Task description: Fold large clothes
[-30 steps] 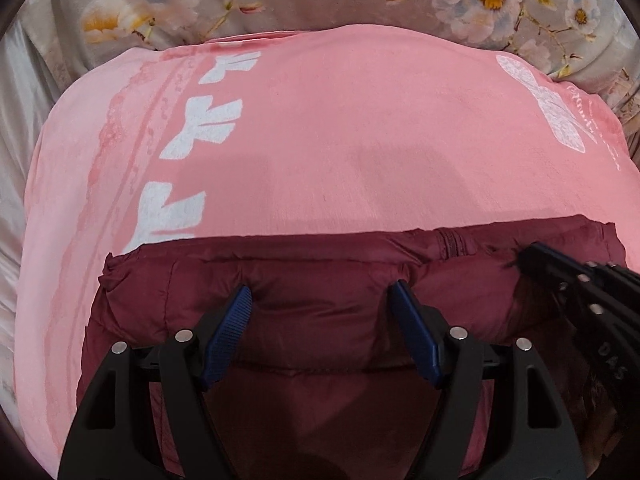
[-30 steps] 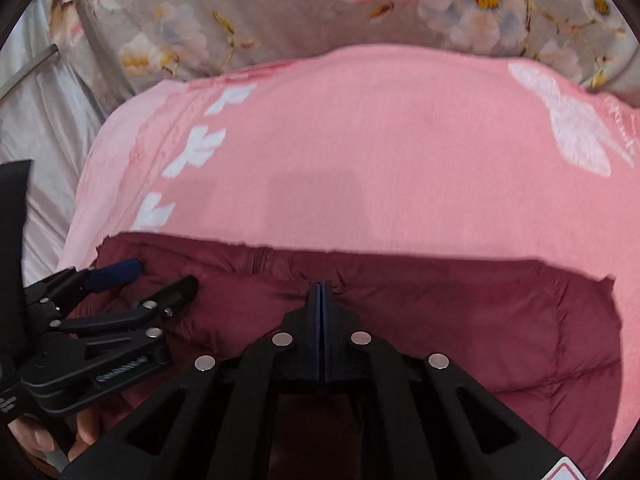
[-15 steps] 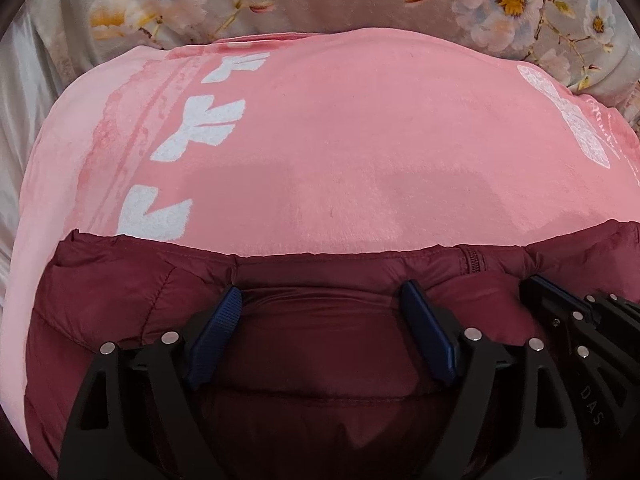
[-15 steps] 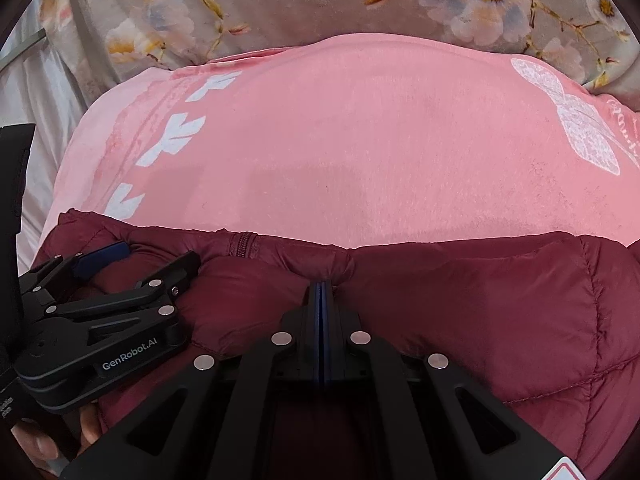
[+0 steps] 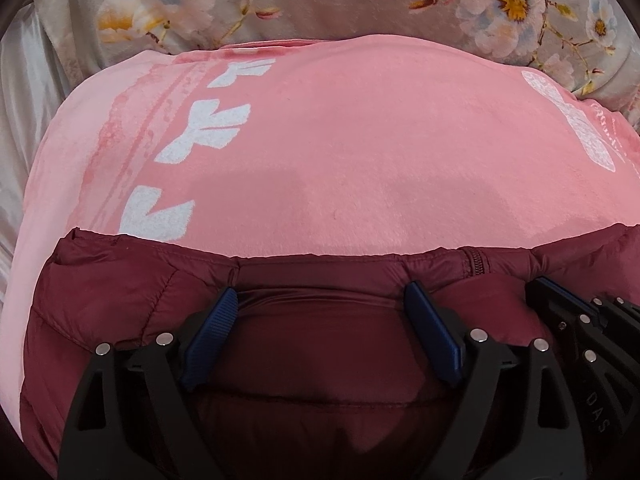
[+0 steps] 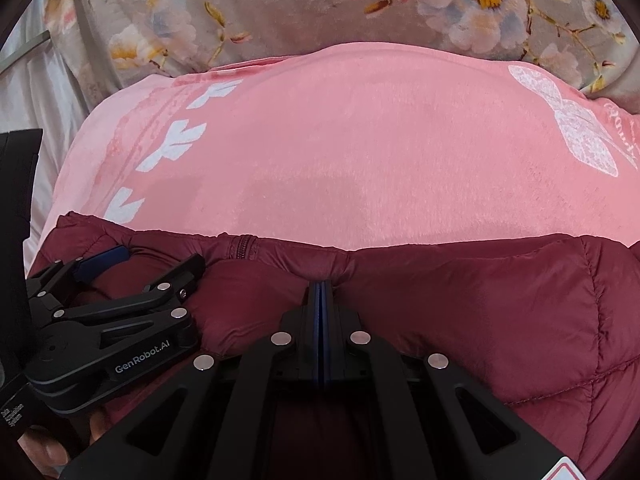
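A maroon puffer jacket lies on a pink blanket at the near side of both views; it also shows in the right wrist view. My left gripper is open, its blue pads pressed down on the jacket near its far edge, a fold bulging between them. My right gripper is shut on the jacket's far edge, just right of the zipper. The left gripper also shows at the left of the right wrist view, the right gripper at the right of the left wrist view.
The pink blanket has white leaf prints on the left and a white butterfly print on the right. A grey floral cover lies beyond it. Pale satin fabric is at the left edge.
Both grippers and the jacket's edge moved forward over the pink blanket, covering more of it. The left gripper stayed open, the right stayed shut on the edge.
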Action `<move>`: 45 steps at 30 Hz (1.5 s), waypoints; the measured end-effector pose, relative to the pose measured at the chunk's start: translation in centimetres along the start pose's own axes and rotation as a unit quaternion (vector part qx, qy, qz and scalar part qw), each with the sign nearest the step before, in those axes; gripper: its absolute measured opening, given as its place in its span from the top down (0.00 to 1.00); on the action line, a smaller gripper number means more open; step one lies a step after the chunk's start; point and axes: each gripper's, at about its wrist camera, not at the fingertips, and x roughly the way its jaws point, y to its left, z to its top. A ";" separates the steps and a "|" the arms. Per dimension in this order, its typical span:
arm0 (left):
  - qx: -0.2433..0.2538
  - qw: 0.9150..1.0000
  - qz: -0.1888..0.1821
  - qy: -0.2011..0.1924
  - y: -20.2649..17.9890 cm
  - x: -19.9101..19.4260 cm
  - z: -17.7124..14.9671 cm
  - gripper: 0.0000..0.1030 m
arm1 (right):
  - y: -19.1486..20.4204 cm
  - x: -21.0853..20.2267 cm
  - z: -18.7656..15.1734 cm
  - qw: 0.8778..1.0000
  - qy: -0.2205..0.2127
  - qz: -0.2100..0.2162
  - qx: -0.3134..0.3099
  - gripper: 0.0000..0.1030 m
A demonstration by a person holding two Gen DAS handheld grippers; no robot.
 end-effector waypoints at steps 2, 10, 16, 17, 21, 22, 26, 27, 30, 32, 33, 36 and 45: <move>-0.002 1.000 -0.003 0.000 0.2 -0.1 0.1 0.19 | -0.7 -0.4 0.3 1.000 0.003 0.010 0.017 1.00; -0.072 0.997 -0.020 -0.031 7.6 -6.8 1.6 0.19 | -5.5 -9.8 1.2 0.994 -0.066 -0.064 0.052 1.00; -0.106 0.994 0.026 0.015 13.1 -4.0 0.7 0.19 | -12.6 -9.4 -1.0 0.984 -0.034 -0.100 0.147 0.92; -0.114 0.993 0.028 0.027 13.7 -3.0 -0.1 0.19 | -13.0 -9.1 -1.3 0.983 -0.030 -0.102 0.148 0.92; -0.115 0.993 0.036 0.019 14.0 -1.8 -1.6 0.13 | -13.4 -7.6 -2.3 0.983 -0.020 -0.113 0.140 0.94; -0.116 0.992 0.038 0.018 14.0 -1.3 -1.9 0.11 | -13.4 -7.4 -2.5 0.983 -0.020 -0.116 0.140 0.94; -0.135 0.990 0.026 0.026 14.4 -0.3 -2.4 0.07 | -13.5 -6.7 -2.8 0.982 -0.022 -0.121 0.140 0.95; -0.135 0.990 0.026 0.026 14.4 -0.2 -2.5 0.06 | -13.5 -6.7 -2.9 0.982 -0.024 -0.121 0.141 0.95; -0.131 0.990 0.034 0.024 14.1 -0.1 -2.6 0.06 | -13.5 -6.8 -3.1 0.982 -0.028 -0.119 0.143 0.95; -0.131 0.990 0.036 0.023 14.0 0.1 -2.6 0.05 | -13.7 -6.7 -3.2 0.982 -0.030 -0.115 0.146 0.95; -0.132 0.990 0.036 0.023 14.0 0.1 -2.7 0.05 | -13.8 -6.7 -3.2 0.982 -0.031 -0.112 0.148 0.95; -0.135 0.990 0.035 0.021 14.1 0.1 -2.8 0.04 | -14.0 -6.7 -3.3 0.982 -0.033 -0.105 0.155 0.95; -0.143 0.989 0.031 0.016 14.5 -0.3 -2.8 0.04 | -12.1 -8.8 -3.1 0.978 -0.062 -0.144 0.138 0.88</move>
